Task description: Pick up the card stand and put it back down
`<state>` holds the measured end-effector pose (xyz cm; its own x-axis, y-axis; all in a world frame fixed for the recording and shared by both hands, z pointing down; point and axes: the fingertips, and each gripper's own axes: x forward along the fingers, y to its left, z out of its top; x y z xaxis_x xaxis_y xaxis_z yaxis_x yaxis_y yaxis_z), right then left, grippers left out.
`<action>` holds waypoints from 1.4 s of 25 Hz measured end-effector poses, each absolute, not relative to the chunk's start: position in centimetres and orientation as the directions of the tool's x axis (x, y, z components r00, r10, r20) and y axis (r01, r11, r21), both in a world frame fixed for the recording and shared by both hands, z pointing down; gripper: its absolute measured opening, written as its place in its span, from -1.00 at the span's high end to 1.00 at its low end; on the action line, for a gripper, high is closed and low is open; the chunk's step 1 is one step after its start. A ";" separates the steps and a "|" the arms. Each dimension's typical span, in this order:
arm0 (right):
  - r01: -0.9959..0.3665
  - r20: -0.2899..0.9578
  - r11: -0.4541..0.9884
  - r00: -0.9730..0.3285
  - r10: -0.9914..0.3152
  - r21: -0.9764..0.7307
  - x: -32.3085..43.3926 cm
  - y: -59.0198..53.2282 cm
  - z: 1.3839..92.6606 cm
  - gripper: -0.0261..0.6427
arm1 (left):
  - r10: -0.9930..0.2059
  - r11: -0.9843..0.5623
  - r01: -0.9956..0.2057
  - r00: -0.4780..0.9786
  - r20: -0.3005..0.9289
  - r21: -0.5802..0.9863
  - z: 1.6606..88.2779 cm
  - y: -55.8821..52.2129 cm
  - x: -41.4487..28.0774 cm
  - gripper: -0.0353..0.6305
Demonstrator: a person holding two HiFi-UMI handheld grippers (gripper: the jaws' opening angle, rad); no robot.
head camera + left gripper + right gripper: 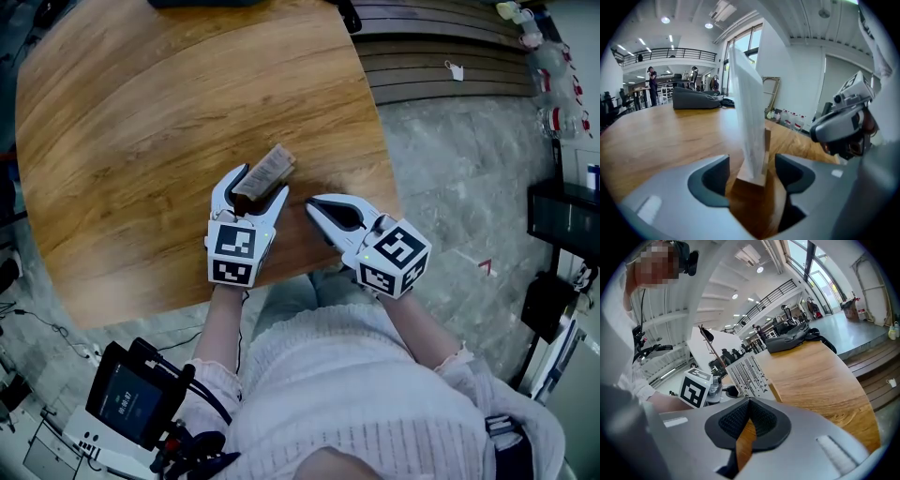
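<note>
The card stand [267, 172], a small wooden block holding a white printed card, rests on the wooden table [141, 141] near its front edge. My left gripper [258, 187] is open around it, one finger on each side. In the left gripper view the stand [752, 154] is upright between the dark pads [715, 180], with a gap showing on both sides. My right gripper [314, 206] lies just right of it, shut and empty, its tips pointing at the stand. In the right gripper view the card [747, 376] shows beyond the shut jaws, beside the left gripper's marker cube [696, 387].
A dark bag [693, 99] lies at the table's far end. Wooden steps [441, 56] and bottles [553, 75] are off to the upper right over a grey floor. A screen device [131, 403] sits at the lower left by the person's side.
</note>
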<state>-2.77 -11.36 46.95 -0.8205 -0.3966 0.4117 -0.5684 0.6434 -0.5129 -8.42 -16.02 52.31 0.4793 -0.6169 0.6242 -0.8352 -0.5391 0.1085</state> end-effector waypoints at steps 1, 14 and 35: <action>-0.568 0.410 0.642 -0.821 -0.398 -0.515 -2.8 -11.3 47.0 0.94 | -0.612 -0.543 -0.832 0.483 0.626 0.111 52.4 -16.0 -8.4 0.00; -0.577 0.407 0.625 -0.816 -0.411 -0.525 -2.3 -11.2 46.7 0.94 | -0.563 -0.605 -0.796 0.409 0.718 -0.021 53.7 -14.9 -7.4 0.21; -0.599 0.386 0.632 -0.800 -0.459 -0.491 -1.8 -12.0 45.3 0.93 | -0.582 -0.619 -0.785 0.461 0.670 0.003 52.1 -15.4 -7.0 0.32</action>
<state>-1.79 -12.01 45.33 -0.8002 -0.4595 0.3855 -0.5995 0.6324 -0.4906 -7.01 -15.42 52.10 0.4611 -0.5816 0.6702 -0.7852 -0.6192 0.0029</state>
